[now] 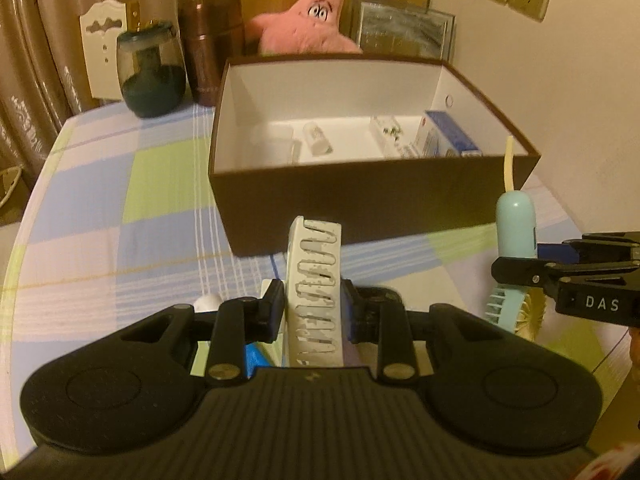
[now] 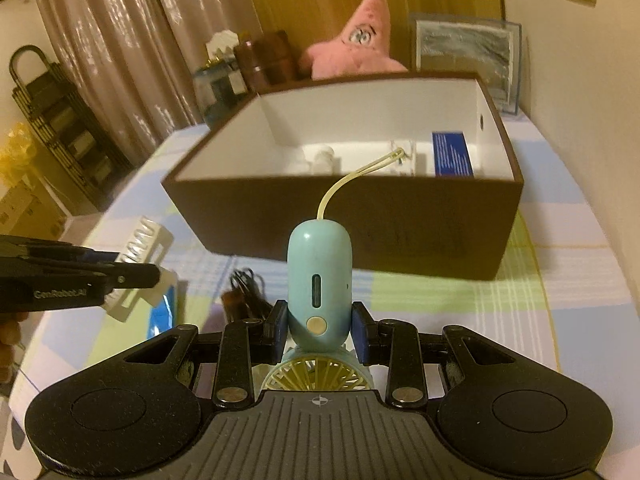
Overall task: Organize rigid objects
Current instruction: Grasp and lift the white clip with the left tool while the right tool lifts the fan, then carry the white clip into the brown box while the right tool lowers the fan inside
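At lower center, our left gripper [image 1: 314, 312] pinches a flat, white, slotted plastic piece [image 1: 314, 288]. Our right gripper [image 2: 320, 330] pinches a smooth, rounded pale-blue handheld fan [image 2: 319, 280] before the brown cardboard box [image 2: 400, 220] mid-frame.

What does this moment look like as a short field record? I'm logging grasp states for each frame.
left gripper: shut on white slotted piece, held upright
right gripper: shut on blue handheld fan, handle pointing forward, strap toward the box
brown box: open, white inside, just ahead of both grippers
box contents: blue carton at right, small pale items alongside
table: checked cloth
behind box: pink star plush, dark jar
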### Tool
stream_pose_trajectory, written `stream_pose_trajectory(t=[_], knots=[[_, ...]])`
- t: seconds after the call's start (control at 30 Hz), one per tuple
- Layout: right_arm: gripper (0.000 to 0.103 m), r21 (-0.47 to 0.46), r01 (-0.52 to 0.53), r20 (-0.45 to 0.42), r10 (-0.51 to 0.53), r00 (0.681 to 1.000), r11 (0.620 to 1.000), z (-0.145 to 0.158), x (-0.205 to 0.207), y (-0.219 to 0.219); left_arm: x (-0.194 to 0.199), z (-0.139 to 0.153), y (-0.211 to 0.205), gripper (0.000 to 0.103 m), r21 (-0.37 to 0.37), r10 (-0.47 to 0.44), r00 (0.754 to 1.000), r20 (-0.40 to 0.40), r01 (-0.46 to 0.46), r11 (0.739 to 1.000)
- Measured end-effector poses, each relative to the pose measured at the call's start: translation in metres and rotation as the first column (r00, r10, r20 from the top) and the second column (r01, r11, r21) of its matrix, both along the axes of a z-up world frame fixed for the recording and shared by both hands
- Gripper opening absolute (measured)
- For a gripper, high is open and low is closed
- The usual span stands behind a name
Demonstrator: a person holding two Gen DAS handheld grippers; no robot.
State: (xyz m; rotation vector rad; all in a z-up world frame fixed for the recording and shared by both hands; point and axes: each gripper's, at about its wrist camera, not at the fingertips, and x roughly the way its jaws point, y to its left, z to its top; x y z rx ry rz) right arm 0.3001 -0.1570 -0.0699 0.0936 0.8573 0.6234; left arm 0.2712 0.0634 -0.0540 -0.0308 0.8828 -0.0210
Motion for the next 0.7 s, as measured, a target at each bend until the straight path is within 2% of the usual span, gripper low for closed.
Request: stream_pose_trajectory(t=[0.33, 0.7], knots=[[0.033, 0.050, -0.019, 0.049, 0.017, 0.999, 0.999, 0.041, 0.011, 0.004, 0.013, 0.031, -0.001, 0.027, 0.009, -0.028, 0.996, 0.080, 0.027, 1.000], [0.033, 0.098, -0.013, 0.124, 0.001, 0.992, 0.995, 0.085, 0.051, 0.015, 0.050, 0.060, -0.006, 0.027, 0.015, -0.050, 0.985, 0.166, 0.048, 0.999]])
